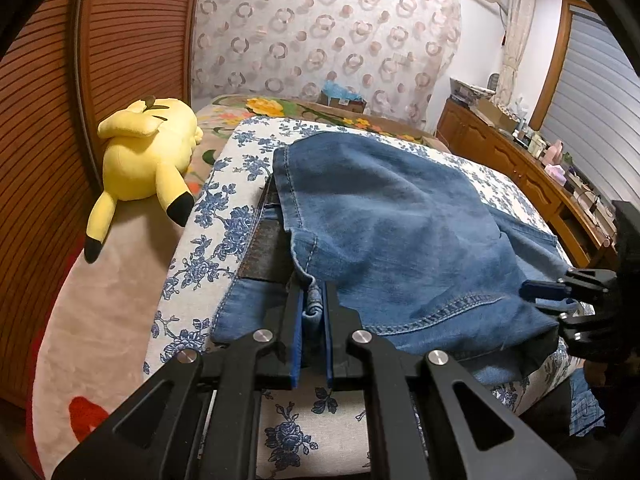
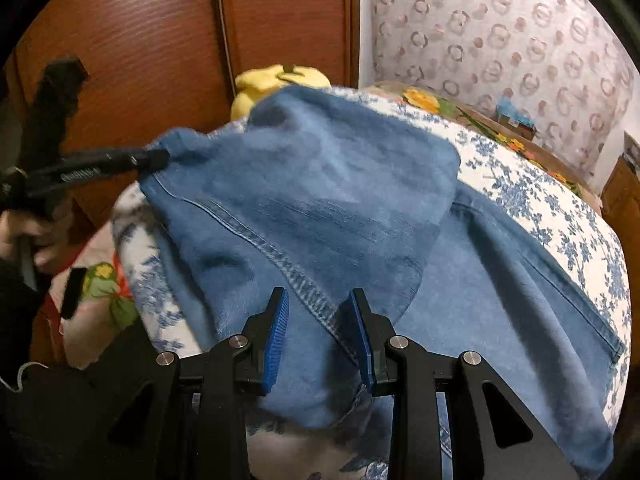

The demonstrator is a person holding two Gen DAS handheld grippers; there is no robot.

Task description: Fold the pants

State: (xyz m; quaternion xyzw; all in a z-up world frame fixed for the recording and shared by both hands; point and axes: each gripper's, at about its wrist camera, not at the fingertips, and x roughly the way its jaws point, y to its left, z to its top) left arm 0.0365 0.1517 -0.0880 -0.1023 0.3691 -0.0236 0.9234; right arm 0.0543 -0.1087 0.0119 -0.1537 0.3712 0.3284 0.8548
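Observation:
Blue denim pants (image 1: 392, 224) lie folded over on a white cloth with blue flowers (image 1: 208, 216). My left gripper (image 1: 313, 304) is shut on a bunched edge of the pants at the near left; it also shows in the right wrist view (image 2: 156, 160), pinching a corner of the denim. My right gripper (image 2: 318, 320) has its jaws apart around a stitched seam of the pants (image 2: 320, 216), with the denim between the blue pads (image 2: 278, 336). It shows at the right edge of the left wrist view (image 1: 560, 292), at the pants' other corner.
A yellow plush toy (image 1: 148, 160) lies at the left on a pink blanket (image 1: 96, 304). A wooden slatted wardrobe (image 1: 44, 140) stands behind it. A wooden dresser (image 1: 520, 168) with clutter runs along the right. A patterned curtain (image 1: 328, 32) hangs at the back.

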